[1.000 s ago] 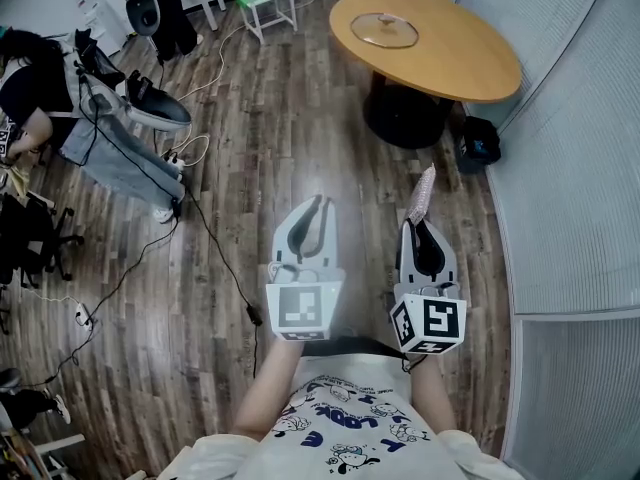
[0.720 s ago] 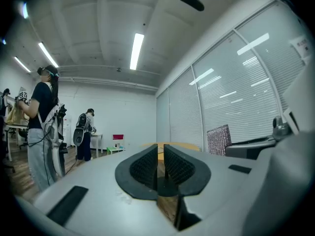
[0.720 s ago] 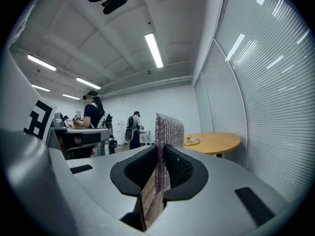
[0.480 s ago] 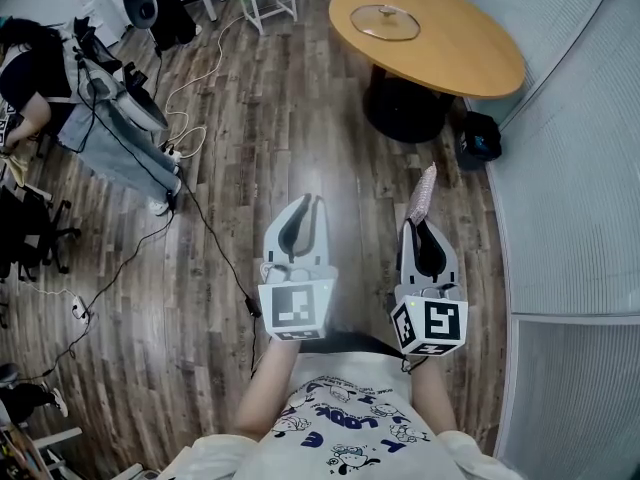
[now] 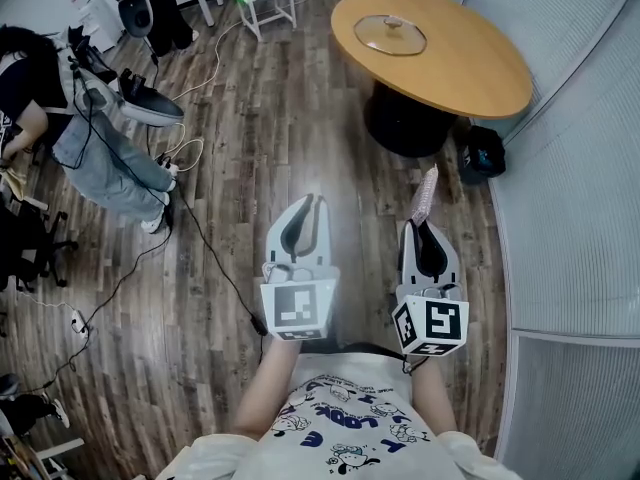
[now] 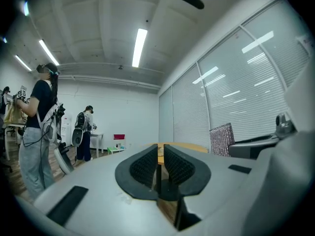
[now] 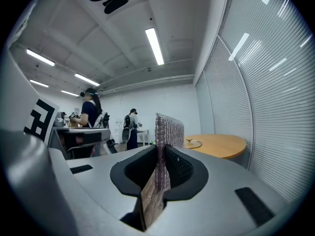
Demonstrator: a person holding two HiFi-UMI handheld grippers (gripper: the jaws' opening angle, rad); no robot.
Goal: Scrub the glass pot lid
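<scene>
Approach was the step in hand, as far as the frames let one judge: scrubbing had not begun. The glass pot lid (image 5: 390, 35) lay flat, knob up, on the round wooden worktop (image 5: 478, 68) at the far end of the room. It was well apart from both tools, with a stretch of plank floor (image 5: 250, 138) between.

The right tongs (image 5: 421, 224) were clamped on a silvery mesh scouring pad (image 5: 427, 190), which stood upright out of the jaws with its upper half free. The left tongs (image 5: 317, 201) were drawn together with only a thin slit between the ribbed pads, and nothing was held in them. Both were carried level at waist height, side by side, pointing toward the worktop.

The next move probably called for walking up to the worktop until the lid came within reach. The left tongs would then likely have to spread and steady the lid by its knob or rim, since a loose lid would probably slide under the pad. The pad looked limp, so its free half would need pressing flat onto the glass, not poking edge-on.

A dark cable (image 5: 205, 240) trailed across the boards to the left of the path, and a seated person (image 5: 40, 98) was off to that side.
</scene>
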